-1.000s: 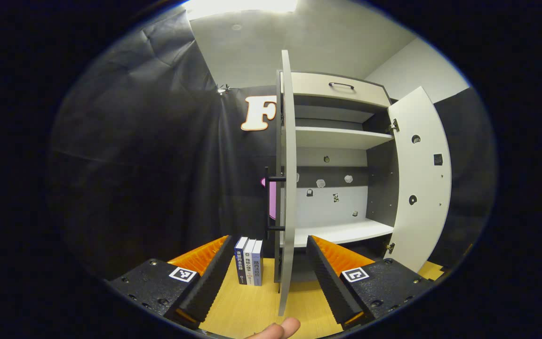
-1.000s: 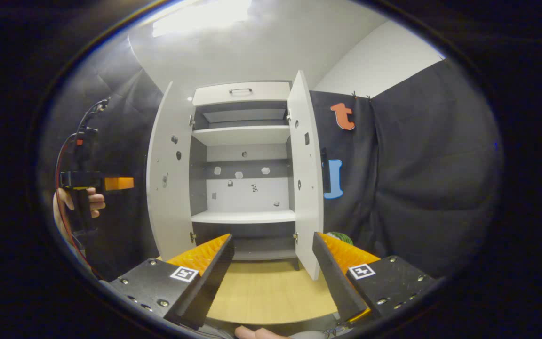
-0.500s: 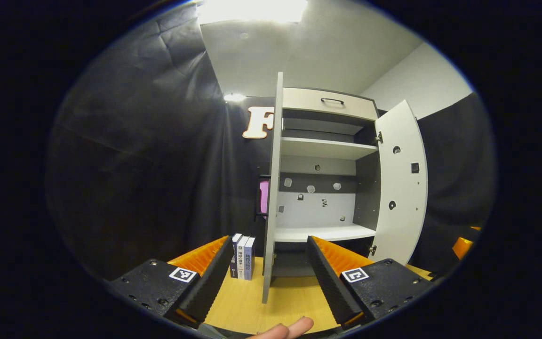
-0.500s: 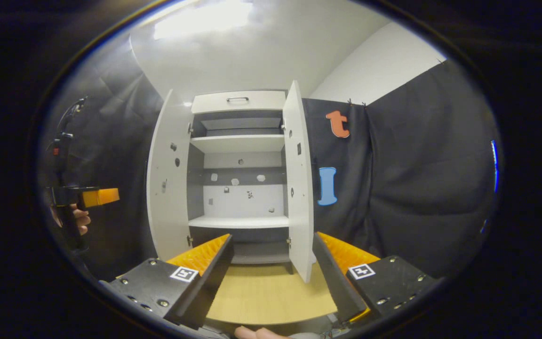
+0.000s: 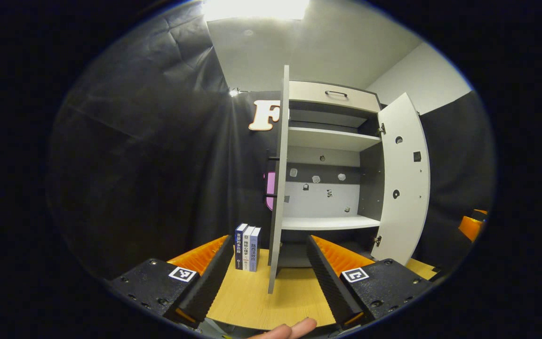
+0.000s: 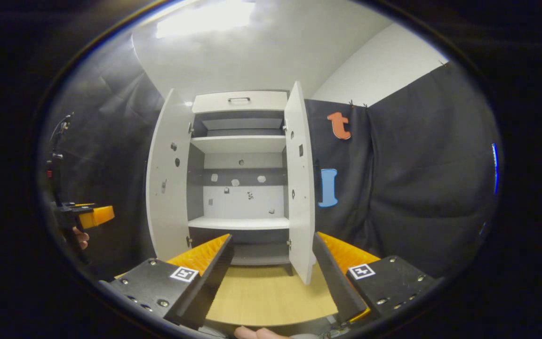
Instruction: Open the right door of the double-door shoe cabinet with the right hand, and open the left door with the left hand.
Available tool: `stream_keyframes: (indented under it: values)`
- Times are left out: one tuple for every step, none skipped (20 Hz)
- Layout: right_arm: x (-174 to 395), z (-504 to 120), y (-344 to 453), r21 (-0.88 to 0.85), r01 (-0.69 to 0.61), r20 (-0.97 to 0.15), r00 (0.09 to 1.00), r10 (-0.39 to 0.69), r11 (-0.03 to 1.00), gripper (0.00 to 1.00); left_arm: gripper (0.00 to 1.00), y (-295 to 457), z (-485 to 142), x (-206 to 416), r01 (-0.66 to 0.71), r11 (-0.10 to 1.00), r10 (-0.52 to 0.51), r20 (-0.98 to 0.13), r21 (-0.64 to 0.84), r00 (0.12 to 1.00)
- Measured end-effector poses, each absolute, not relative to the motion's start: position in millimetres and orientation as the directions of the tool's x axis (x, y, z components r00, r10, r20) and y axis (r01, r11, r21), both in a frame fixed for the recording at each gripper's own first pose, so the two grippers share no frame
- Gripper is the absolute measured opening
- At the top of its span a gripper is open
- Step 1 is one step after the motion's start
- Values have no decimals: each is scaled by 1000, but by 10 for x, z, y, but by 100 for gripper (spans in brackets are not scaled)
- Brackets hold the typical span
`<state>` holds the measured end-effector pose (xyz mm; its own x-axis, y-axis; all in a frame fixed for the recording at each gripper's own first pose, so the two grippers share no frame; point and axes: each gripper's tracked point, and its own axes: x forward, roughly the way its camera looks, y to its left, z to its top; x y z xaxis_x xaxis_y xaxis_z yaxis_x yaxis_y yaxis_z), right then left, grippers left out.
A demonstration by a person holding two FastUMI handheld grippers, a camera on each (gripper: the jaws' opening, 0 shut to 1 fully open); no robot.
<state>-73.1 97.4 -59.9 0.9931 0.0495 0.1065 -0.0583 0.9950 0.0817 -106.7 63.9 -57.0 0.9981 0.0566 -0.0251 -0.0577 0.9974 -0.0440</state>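
We see the shoe cabinet (image 6: pixel 240 188) standing on the tabletop (image 6: pixel 271 296) with both doors swung out. The left door (image 5: pixel 278 188) meets our left tool (image 5: pixel 266 278) edge-on, straight ahead and apart from it, its long axis upright; the right door (image 6: pixel 299 183) lies just right of centre before our right tool (image 6: pixel 271 278). Both tools are released and hold nothing. We judge the opening done. The left door's handle (image 5: pixel 271 176) is mostly hidden behind its edge; books (image 5: pixel 247 247) stand beside it.

Matt white laminate shoe cabinet (image 6: pixel 240 101) on smooth wood-grain table (image 6: pixel 271 296).
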Motion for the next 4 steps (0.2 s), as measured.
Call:
stream_keyframes:
  values:
    - [-730, -594, 979, 79, -60, 107, 993, 52, 995, 100, 96, 613, -596, -1056, -51, 998, 50, -30, -41, 998]
    - [-724, -596, 978, 76, -61, 108, 993, 53, 995, 100, 96, 585, -602, -1047, -44, 998, 43, -32, -38, 999]
    - [-724, -594, 979, 74, -59, 108, 993, 50, 996, 100, 96, 553, -607, -1049, -37, 999, 35, -32, -35, 999]
    - [-720, -591, 983, 72, -58, 109, 993, 50, 996, 100, 96, 523, -601, -1055, -27, 999, 27, -27, -30, 999]
